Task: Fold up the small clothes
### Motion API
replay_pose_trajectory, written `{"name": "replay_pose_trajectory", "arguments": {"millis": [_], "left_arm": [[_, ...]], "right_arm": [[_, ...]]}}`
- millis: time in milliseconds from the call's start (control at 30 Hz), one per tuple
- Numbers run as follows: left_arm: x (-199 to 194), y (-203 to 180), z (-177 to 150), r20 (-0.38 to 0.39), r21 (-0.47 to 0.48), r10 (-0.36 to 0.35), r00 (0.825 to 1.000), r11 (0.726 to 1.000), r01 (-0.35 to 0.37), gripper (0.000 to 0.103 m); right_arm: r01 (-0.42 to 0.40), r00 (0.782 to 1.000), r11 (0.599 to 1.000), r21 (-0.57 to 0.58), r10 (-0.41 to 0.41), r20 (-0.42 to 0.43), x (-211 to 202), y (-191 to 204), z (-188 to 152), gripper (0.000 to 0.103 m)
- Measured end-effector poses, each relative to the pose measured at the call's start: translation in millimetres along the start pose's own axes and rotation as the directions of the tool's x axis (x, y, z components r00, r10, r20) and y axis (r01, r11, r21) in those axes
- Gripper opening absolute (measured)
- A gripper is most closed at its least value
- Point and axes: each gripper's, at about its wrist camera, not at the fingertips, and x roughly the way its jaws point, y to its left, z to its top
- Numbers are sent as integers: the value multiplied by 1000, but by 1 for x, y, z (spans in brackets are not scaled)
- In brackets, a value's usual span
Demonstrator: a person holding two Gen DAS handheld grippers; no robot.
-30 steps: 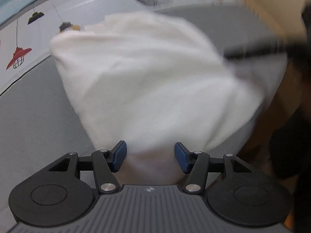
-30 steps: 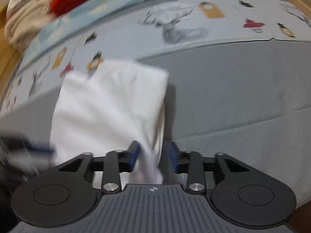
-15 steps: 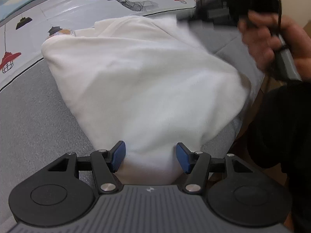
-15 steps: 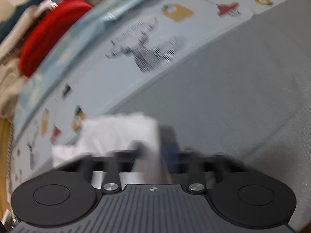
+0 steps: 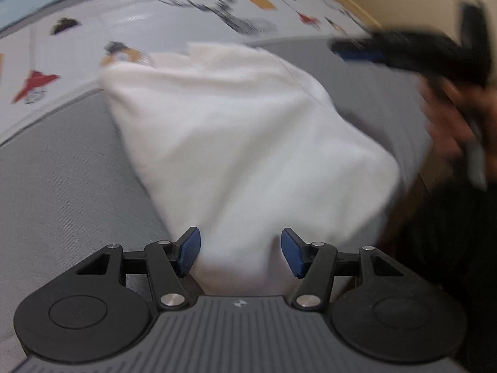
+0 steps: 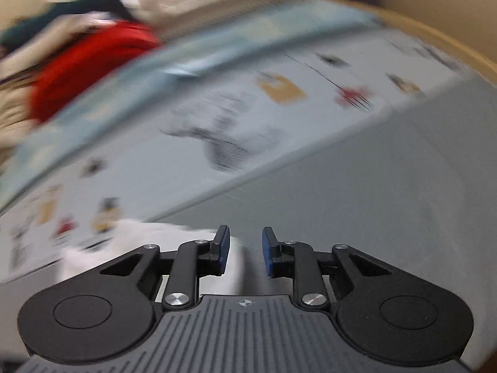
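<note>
Right now the white garment is lying in a folded heap on the grey bed cover, its far edge reaching the strip of pale sheet printed with lamps and a deer. Its near end is running down between the blue pads of the left gripper. Those jaws are standing fairly wide; the left pad is touching the cloth's edge, while a narrow gap is showing beside the right pad, so whether they are actually pinching the fabric I cannot tell.

Seen from the left wrist, the right gripper is hovering, blurred, above the far right corner of the garment, with the person's hand wrapped around its handle and a dark sleeve below.

From the right wrist view, the right gripper is pointing across the bed, and its jaws have just been opening from a closed state. They are now standing partly apart with nothing pressed between them; a corner of the white garment is lying below and to the left, partly behind the left pad. Beyond, blurred, a red cloth is sitting among other piled fabrics at the head of the bed, next to a light blue strip of bedding.
</note>
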Motion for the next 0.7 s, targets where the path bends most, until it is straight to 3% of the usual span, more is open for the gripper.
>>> {"name": "replay_pose_trajectory", "arguments": {"millis": [67,100,167,233,267,300,333,433,533,600,700], "left_arm": [[0,4,5,20,-36,65,998,997,-64,63],[1,5,7,24,-55,92,995,994,-90,63],[2,7,12,30,-97,123,992,988,-120,63],[4,8,16,34,-129,149,988,981,-143,63],[5,7,17,34,-143,159,987,978,-152,63],[7,8,18,33,-155,166,986,975,-159,63],[10,9,20,31,-166,172,985,972,-164,64],[15,11,26,26,-188,179,984,967,-171,66],[18,18,27,39,-246,184,982,954,-169,79],[22,28,25,32,-298,175,984,941,-158,79],[31,36,30,8,-348,152,988,927,-140,79]], "right_arm": [[-127,992,989,-82,125,-32,-11,3,-4,36],[-203,977,973,-107,193,-93,-13,4,-10,39],[-277,944,948,-156,238,-229,-9,5,-23,44],[-238,914,936,-260,125,-386,4,5,-45,49],[-183,897,933,-310,30,-442,13,2,-57,60],[-141,881,935,-326,-32,-473,19,-4,-63,62],[-125,876,941,-316,-44,-479,20,-9,-63,64],[-123,904,955,-269,-4,-427,12,-17,-51,64],[-125,937,967,-224,40,-348,4,-19,-41,64],[-130,941,977,-167,69,-330,8,-20,-35,65],[-136,928,985,-104,90,-362,24,-13,-37,65]]}}
